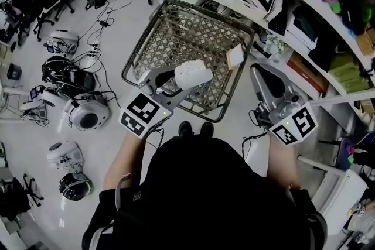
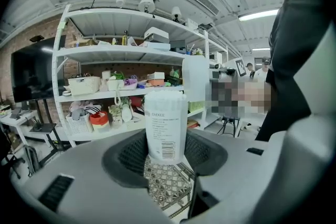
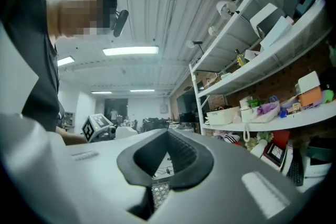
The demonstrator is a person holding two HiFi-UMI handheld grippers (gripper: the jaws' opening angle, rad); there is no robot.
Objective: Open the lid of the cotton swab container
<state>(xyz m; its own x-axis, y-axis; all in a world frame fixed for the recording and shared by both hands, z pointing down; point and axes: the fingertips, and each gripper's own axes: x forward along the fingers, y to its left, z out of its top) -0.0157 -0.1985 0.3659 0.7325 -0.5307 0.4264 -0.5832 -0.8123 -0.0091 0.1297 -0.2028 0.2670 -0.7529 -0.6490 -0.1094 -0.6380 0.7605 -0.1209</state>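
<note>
The cotton swab container (image 2: 165, 126) is a white, ribbed cylinder with a printed label and barcode. It stands upright between the jaws of my left gripper (image 2: 165, 153), whose dark pads press on its lower part. In the head view the left gripper (image 1: 173, 82) holds the container (image 1: 193, 74) above the near end of a wire basket. Its top end looks closed. My right gripper (image 1: 259, 72) hangs to the right of the basket, apart from the container. In its own view the right gripper (image 3: 169, 138) is shut with nothing between the pads.
A metal wire basket (image 1: 176, 14) stands on the floor ahead, with a white tag (image 1: 235, 57) on its right rim. Loaded white shelves (image 1: 304, 3) run along the right. Helmets and headsets (image 1: 88, 114) and cables lie on the floor at the left.
</note>
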